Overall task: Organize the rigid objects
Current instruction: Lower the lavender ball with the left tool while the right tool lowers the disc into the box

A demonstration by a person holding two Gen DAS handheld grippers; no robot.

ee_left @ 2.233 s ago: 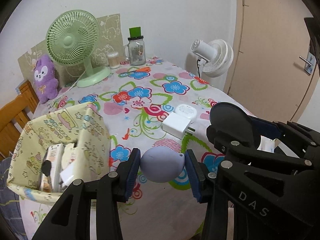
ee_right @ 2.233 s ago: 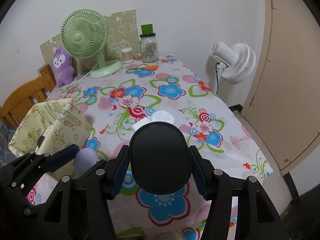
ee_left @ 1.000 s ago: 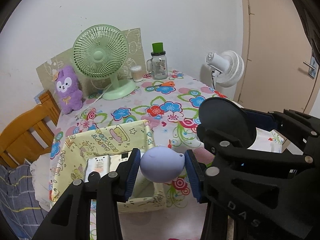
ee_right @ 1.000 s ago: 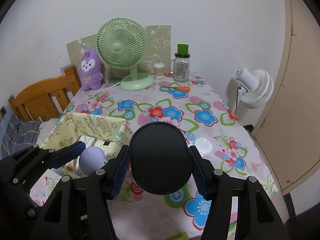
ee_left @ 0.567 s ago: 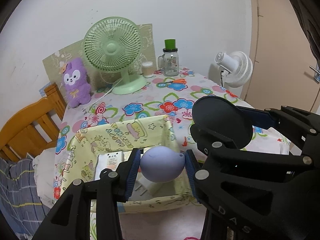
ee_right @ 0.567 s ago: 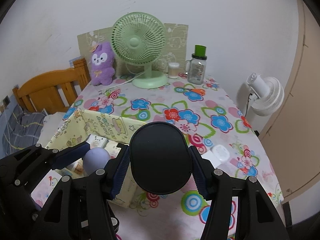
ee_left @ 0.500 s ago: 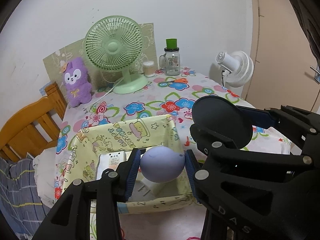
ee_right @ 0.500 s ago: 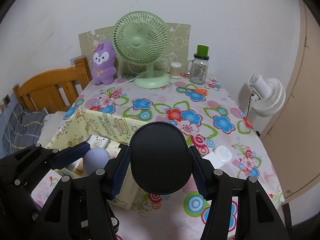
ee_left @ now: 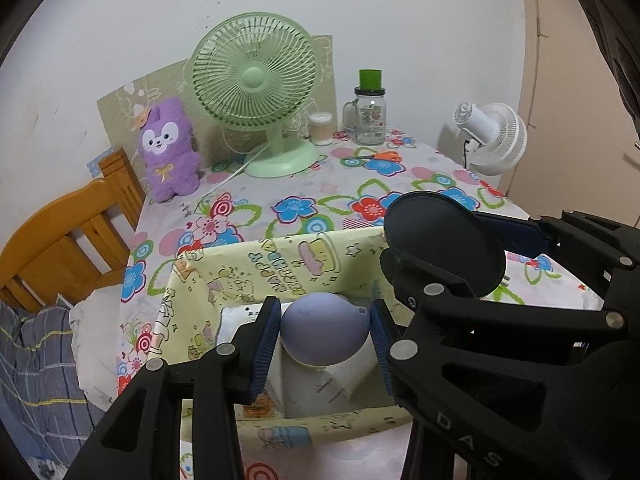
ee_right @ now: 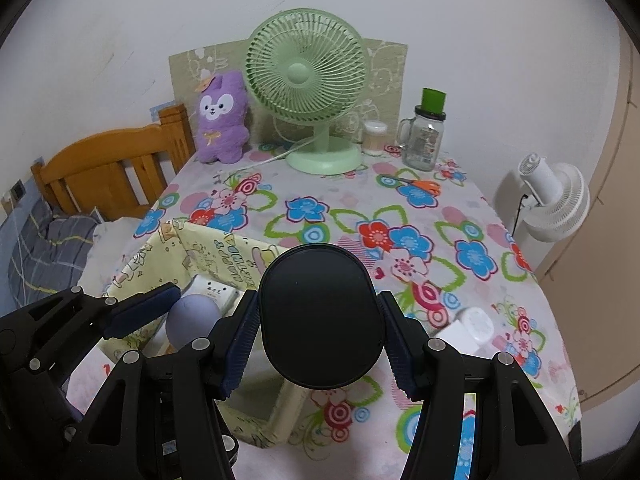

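Left gripper [ee_left: 324, 336] is clamping a lavender egg-shaped object [ee_left: 325, 334] between its blue pads [ee_left: 267, 346]; jaws are standing only as wide as the object, both pads pressing on its sides. It is hanging over the open yellow fabric bin [ee_left: 280, 264], above the white items [ee_left: 320, 384] lying inside. Whether it is touching them I cannot tell.

Right gripper [ee_right: 320, 320] is gripping a dark oval disc [ee_right: 320, 316], pads squeezing both long edges, flat face turned to the camera. Disc is sitting above the bin's right wall [ee_right: 288, 404] in the right wrist view. In the left wrist view it is showing up just right of the lavender object, higher, not touching it.

Bin is resting at the near left part of the floral tablecloth [ee_right: 420, 216]. A white charger block [ee_right: 460, 336] and a round white piece [ee_right: 478, 322] are lying on the cloth right of the disc, outside the bin.

Far end: green desk fan [ee_right: 306, 76], purple plush [ee_right: 222, 116], glass jar with green lid [ee_right: 426, 136], orange-handled scissors [ee_right: 424, 186]. White fan [ee_right: 556, 196] is standing off the table's right side.
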